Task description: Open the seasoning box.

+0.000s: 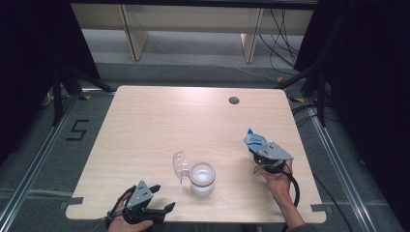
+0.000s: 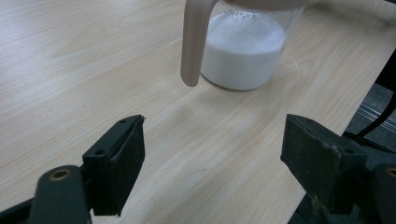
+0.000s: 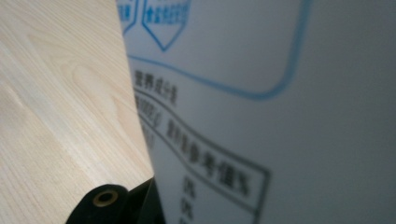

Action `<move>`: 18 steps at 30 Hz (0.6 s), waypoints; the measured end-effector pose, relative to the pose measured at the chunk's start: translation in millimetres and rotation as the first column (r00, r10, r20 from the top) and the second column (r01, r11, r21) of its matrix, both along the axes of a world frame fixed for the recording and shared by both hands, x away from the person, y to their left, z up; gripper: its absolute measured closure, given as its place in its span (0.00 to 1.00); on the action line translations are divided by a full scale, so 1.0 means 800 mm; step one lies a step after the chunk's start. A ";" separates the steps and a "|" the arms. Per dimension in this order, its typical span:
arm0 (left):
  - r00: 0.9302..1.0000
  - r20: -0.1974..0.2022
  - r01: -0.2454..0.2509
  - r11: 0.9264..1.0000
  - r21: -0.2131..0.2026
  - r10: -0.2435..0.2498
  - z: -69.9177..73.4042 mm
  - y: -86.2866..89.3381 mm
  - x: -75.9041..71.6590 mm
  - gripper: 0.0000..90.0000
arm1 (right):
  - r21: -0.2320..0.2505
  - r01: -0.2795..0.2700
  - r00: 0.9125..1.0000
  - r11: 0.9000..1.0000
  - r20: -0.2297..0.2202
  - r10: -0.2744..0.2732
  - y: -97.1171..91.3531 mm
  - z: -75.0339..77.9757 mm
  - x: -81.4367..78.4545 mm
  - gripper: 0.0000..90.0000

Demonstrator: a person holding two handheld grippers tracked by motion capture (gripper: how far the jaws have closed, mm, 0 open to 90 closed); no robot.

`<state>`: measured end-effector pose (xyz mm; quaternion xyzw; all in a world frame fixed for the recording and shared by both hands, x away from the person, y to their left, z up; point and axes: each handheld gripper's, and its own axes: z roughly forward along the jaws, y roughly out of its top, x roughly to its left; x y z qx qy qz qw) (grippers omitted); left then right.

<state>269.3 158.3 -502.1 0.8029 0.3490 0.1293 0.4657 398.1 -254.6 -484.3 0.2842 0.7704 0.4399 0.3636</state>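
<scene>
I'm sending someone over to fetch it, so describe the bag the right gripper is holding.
On the wooden table, look near its right edge. There the right gripper clamps a white bag printed in blue, unlike the clear jar of white powder at the middle.

White packet (image 3: 280, 116) close against the lens, covering everything from twelve round to six o'clock and blurred by nearness. Printed on it: blue shield outlines at twelve, a curved blue line sweeping toward three, black boxed characters running down toward six, too soft to read. Pale wood-grain bench (image 3: 60, 107) from seven to eleven o'clock. One black jaw of the right tongs (image 3: 140, 205) at seven, brass rivet showing, pressed against the packet's edge.
</scene>
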 end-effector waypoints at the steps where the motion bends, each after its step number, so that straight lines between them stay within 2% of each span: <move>1: 1.000 0.000 -0.001 1.000 -0.001 0.001 0.000 0.000 0.000 0.24 | 0.006 0.009 1.000 1.000 -0.014 -0.008 -0.004 -0.002 0.001 0.88; 4: 1.000 0.001 -0.006 1.000 -0.010 0.006 0.000 -0.001 0.000 0.24 | 0.075 0.024 0.998 0.997 -0.062 -0.019 -0.009 -0.006 0.003 0.88; 6: 1.000 0.004 -0.008 1.000 -0.009 0.008 0.000 -0.001 0.000 0.24 | 0.104 0.036 0.997 0.994 -0.074 -0.029 -0.014 -0.009 0.004 0.88; 7: 1.000 0.005 -0.005 1.000 -0.003 0.005 0.000 -0.001 0.000 0.24 | 0.103 0.035 0.997 0.994 -0.069 -0.028 -0.015 -0.011 0.005 0.88; 9: 1.000 0.003 -0.001 1.000 -0.006 0.001 0.000 0.000 0.000 0.24 | 0.138 0.050 0.995 0.989 -0.092 -0.037 -0.018 -0.013 0.006 0.88; 11: 1.000 0.003 -0.003 1.000 0.001 0.003 0.000 0.000 0.000 0.24 | 0.150 0.049 0.996 0.987 -0.077 -0.038 -0.022 -0.015 0.009 0.88; 12: 1.000 0.004 -0.003 1.000 0.000 0.003 0.000 0.000 0.000 0.24 | 0.167 0.064 0.994 0.984 -0.099 -0.048 -0.023 -0.016 0.008 0.88; 13: 1.000 0.005 0.001 1.000 0.014 -0.002 0.000 0.001 0.000 0.24 | 0.189 0.057 0.995 0.980 -0.095 -0.040 -0.027 -0.017 0.010 0.88; 14: 1.000 0.004 -0.009 1.000 -0.010 0.009 0.000 -0.001 -0.001 0.24 | 0.209 0.068 0.994 0.975 -0.099 -0.048 -0.028 -0.018 0.009 0.88; 15: 1.000 0.005 -0.007 1.000 -0.007 0.007 0.000 -0.001 0.000 0.24 | 0.215 0.088 0.992 0.973 -0.112 -0.065 -0.029 -0.019 0.009 0.88; 16: 1.000 0.004 -0.008 1.000 -0.009 0.008 0.000 -0.001 0.000 0.24 | 0.206 0.081 0.994 0.975 -0.092 -0.063 -0.032 -0.020 0.011 0.88; 17: 1.000 0.003 -0.008 1.000 -0.010 0.008 0.000 -0.001 0.000 0.24 | 0.230 0.094 0.993 0.968 -0.095 -0.074 -0.033 -0.021 0.010 0.88; 18: 1.000 0.003 -0.008 1.000 -0.009 0.008 0.000 -0.001 0.000 0.24 | 0.223 0.091 0.993 0.970 -0.098 -0.071 -0.037 -0.021 0.012 0.89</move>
